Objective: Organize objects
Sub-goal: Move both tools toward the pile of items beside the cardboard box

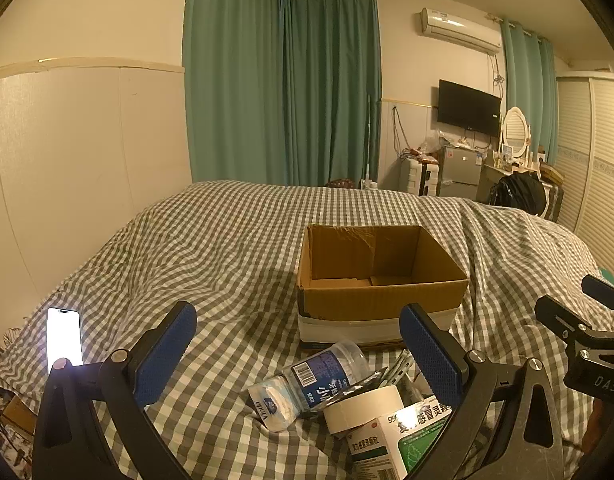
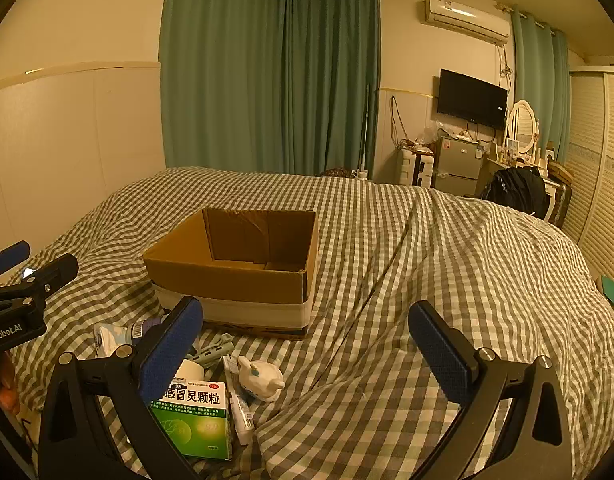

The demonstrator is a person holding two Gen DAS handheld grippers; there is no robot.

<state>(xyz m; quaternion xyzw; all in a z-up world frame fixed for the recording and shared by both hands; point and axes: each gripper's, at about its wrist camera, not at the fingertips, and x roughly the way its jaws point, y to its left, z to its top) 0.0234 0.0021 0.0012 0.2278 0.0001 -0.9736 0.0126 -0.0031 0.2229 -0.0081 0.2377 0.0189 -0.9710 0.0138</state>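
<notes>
Left tongs [image 1: 299, 354]: released, holding nothing.
Right tongs [image 2: 307, 344]: released, holding nothing.
Cardboard box [image 1: 381, 276]: on bed [image 1: 207, 240], ahead of both tongs.
Medicine box [image 2: 195, 420]: below right tongs' left finger; label "感冒灵颗粒".
Bottle [image 1: 307, 384]: between left tongs' fingers; "Vinda" cap.
</notes>
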